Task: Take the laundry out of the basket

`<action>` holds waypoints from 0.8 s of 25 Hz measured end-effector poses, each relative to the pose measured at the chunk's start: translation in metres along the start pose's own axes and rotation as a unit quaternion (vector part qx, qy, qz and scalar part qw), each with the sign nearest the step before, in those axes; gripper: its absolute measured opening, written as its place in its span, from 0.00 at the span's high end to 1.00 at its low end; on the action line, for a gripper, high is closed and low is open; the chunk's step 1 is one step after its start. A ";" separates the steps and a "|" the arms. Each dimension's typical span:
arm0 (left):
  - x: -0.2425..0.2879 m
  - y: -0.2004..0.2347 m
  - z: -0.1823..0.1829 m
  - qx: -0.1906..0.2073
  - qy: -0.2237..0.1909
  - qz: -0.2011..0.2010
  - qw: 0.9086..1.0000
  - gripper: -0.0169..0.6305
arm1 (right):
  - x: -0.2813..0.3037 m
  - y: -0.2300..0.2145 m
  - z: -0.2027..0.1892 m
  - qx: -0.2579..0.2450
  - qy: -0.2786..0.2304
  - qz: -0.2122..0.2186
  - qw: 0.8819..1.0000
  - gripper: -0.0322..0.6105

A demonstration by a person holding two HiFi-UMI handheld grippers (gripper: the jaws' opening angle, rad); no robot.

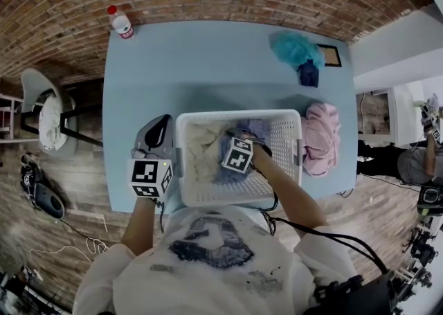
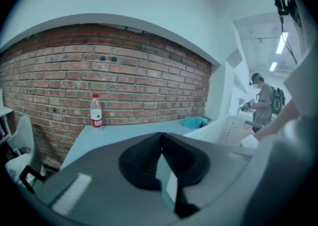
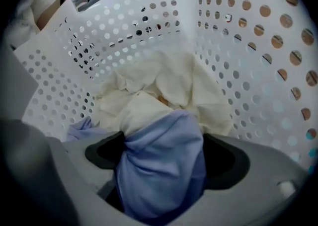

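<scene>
A white perforated laundry basket [image 1: 291, 142] stands at the near edge of the blue table. Inside it lie a cream garment [image 1: 199, 146] and a lavender garment [image 1: 253, 129]. My right gripper [image 1: 240, 142] reaches down into the basket. In the right gripper view it [image 3: 161, 145] is shut on a bunched fold of the lavender garment [image 3: 161, 170], with the cream garment [image 3: 159, 86] just behind it. My left gripper [image 1: 161, 125] hovers outside the basket's left wall. Its jaws are shut [image 2: 160, 138] with nothing between them.
A pink pile of clothes [image 1: 321, 138] lies right of the basket. A teal cloth [image 1: 295, 48] on a dark blue one, and a small frame [image 1: 331, 55], sit at the far right. A bottle [image 1: 121, 21] stands at the far left corner. Behind is a brick wall.
</scene>
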State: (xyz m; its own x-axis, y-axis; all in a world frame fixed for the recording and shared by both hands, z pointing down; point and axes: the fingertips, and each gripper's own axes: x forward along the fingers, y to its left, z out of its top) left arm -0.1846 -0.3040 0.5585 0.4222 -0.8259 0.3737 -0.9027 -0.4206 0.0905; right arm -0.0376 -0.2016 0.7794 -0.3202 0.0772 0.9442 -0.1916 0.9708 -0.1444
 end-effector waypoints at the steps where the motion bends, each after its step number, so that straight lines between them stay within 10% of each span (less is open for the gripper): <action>1: 0.000 0.000 0.000 0.000 0.000 0.000 1.000 0.99 | 0.000 0.000 0.000 0.000 0.000 0.001 1.000 0.19; 10: -0.001 -0.001 0.003 -0.001 -0.005 0.005 1.000 0.99 | -0.001 0.025 0.001 -0.006 0.006 0.051 0.999 0.64; 20: -0.020 0.005 0.007 -0.004 -0.014 0.021 1.000 0.99 | -0.015 0.027 -0.006 0.045 0.014 0.069 0.997 0.72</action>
State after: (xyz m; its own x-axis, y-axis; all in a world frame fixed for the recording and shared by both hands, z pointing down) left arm -0.1966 -0.2920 0.5446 0.3861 -0.8528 0.3516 -0.9202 -0.3826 0.0824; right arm -0.0326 -0.1753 0.7636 -0.3236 0.2158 0.9212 -0.2300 0.9265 -0.2978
